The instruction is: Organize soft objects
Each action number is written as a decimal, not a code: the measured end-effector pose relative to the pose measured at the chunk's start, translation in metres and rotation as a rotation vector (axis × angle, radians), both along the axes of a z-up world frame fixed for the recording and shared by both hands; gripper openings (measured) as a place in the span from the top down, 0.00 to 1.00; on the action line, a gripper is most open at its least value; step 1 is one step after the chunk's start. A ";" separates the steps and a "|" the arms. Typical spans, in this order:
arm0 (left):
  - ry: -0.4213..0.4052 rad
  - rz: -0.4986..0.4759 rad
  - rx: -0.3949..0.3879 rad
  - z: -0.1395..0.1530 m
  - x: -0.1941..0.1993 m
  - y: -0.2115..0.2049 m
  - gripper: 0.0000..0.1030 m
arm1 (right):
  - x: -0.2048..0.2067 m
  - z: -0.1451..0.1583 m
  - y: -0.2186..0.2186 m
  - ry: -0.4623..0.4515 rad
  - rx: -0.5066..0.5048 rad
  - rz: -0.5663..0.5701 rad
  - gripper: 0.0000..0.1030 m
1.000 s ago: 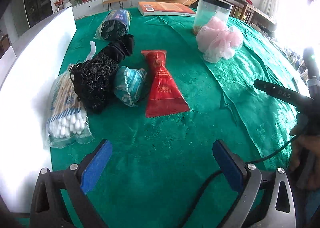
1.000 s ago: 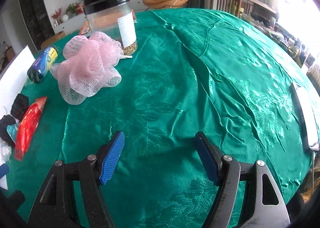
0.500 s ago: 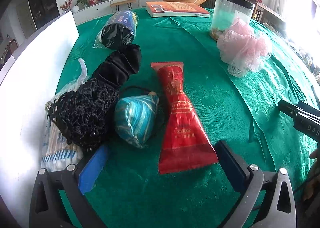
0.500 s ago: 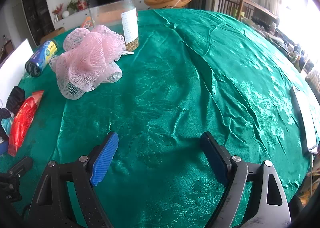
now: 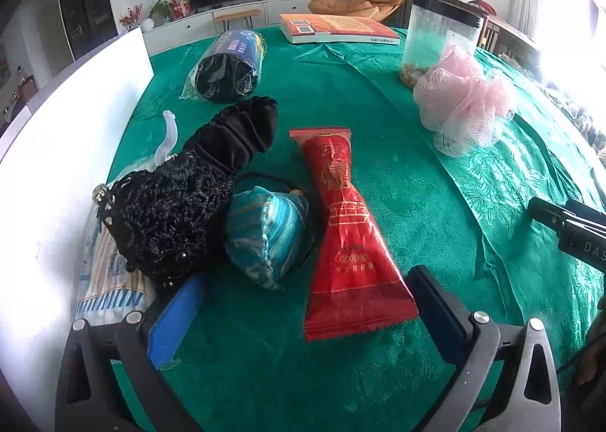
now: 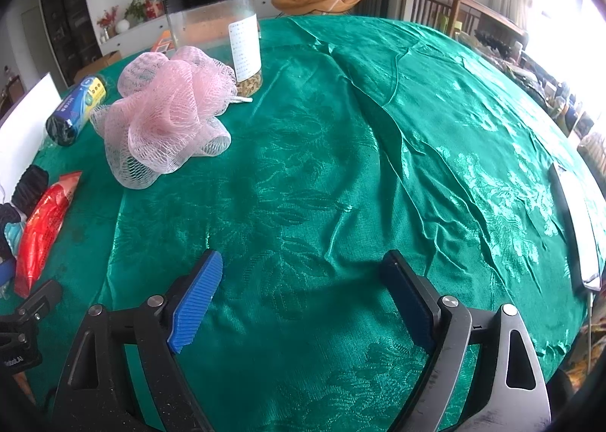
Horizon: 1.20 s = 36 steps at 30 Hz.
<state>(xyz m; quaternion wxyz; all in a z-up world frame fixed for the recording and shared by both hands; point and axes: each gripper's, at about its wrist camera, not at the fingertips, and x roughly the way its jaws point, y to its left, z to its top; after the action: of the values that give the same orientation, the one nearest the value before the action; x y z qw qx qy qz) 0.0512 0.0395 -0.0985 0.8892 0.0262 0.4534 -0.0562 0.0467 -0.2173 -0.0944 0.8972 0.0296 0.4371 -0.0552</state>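
Observation:
In the left wrist view my left gripper (image 5: 303, 307) is open, its jaws on either side of the near ends of a teal striped pouch (image 5: 265, 235) and a red foil packet (image 5: 344, 227). A black knitted bag (image 5: 163, 212) and a black fabric roll (image 5: 242, 132) lie to the left. A pink mesh bath puff (image 5: 462, 106) sits at the far right; it also shows in the right wrist view (image 6: 166, 117). My right gripper (image 6: 303, 291) is open and empty over bare green cloth.
A cotton swab pack (image 5: 106, 273) lies by a white board (image 5: 57, 151) on the left. A bag roll (image 5: 231, 68), a book (image 5: 337, 28) and a clear jar (image 6: 216, 38) stand at the back. A flat white object (image 6: 575, 227) lies at the right edge.
My left gripper has moved forward, close up to the teal pouch and red packet. My right gripper has moved slightly forward toward the pink puff. Both stay open.

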 end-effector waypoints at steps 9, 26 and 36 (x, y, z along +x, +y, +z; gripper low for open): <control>-0.001 0.003 0.001 0.000 -0.004 -0.001 0.00 | 0.000 0.001 0.000 -0.001 0.000 0.000 0.14; -0.001 0.003 0.001 0.000 -0.003 -0.001 0.00 | 0.000 0.000 0.000 -0.002 0.000 0.000 0.14; -0.001 0.003 0.001 0.000 -0.004 0.000 0.00 | 0.000 0.000 0.000 -0.002 0.000 0.000 0.14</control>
<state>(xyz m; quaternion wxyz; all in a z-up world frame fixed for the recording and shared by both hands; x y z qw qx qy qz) 0.0477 0.0391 -0.0983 0.8896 0.0258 0.4528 -0.0545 0.0467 -0.2171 -0.0940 0.8977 0.0299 0.4361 -0.0553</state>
